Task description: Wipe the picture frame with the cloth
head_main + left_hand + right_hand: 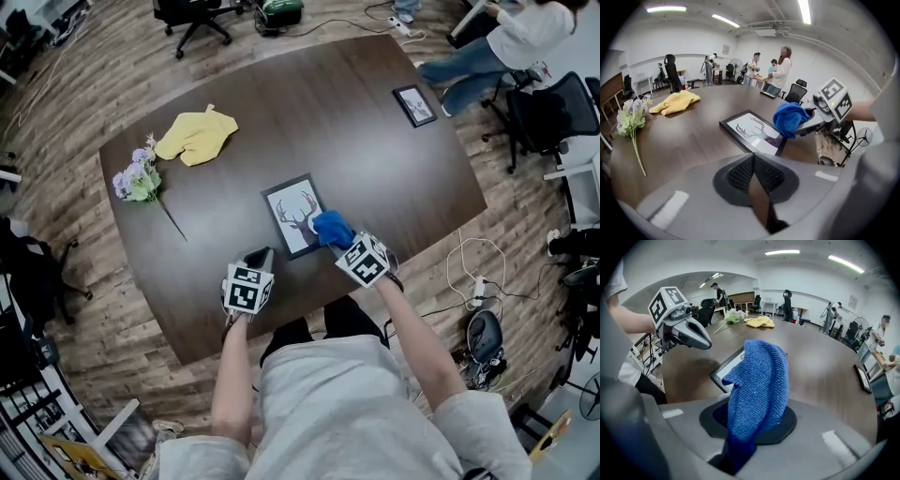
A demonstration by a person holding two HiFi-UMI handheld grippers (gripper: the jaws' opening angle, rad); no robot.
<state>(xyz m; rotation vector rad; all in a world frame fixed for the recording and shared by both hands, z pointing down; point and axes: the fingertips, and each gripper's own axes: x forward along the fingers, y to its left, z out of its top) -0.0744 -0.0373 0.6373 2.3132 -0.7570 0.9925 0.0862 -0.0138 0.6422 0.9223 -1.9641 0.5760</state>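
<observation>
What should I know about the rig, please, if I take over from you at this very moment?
Left claw: shut, empty, over the near edge of the dark wooden table.
Right claw: shut on the blue knitted cloth.
Black rectangular picture frame with the deer print: flat on the table, cloth at its near right corner; contact unclear.
Done: cloth gripped and at the frame.
To do: wipe across the whole frame.
</observation>
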